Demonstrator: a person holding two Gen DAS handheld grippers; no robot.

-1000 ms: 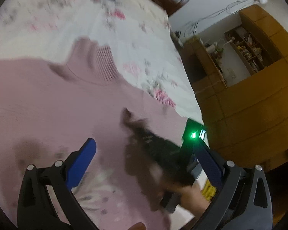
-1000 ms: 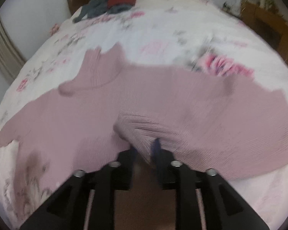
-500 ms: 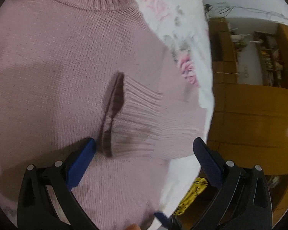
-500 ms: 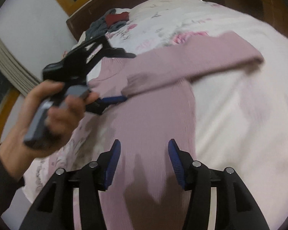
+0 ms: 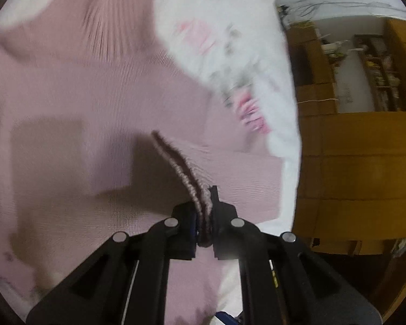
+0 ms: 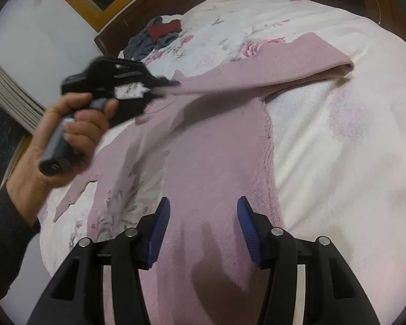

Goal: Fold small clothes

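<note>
Pink ribbed knit sweater [image 6: 216,146] lies spread on bed with white floral quilt [image 6: 338,140]. Left gripper [image 5: 203,216]: jaws closed tight on ribbed sleeve cuff [image 5: 181,168], sleeve drawn across sweater body. Right gripper [image 6: 203,227]: jaws wide apart, empty, over sweater's lower part. Hand [image 6: 67,132] grips left tool's handle. Pile of grey and red clothes [image 6: 157,35] near headboard.

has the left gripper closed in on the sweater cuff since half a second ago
Yes. The left gripper was open with the ribbed cuff lying ahead between its jaws; now the jaws are shut on that cuff, over the pink sweater on the bed.
</note>
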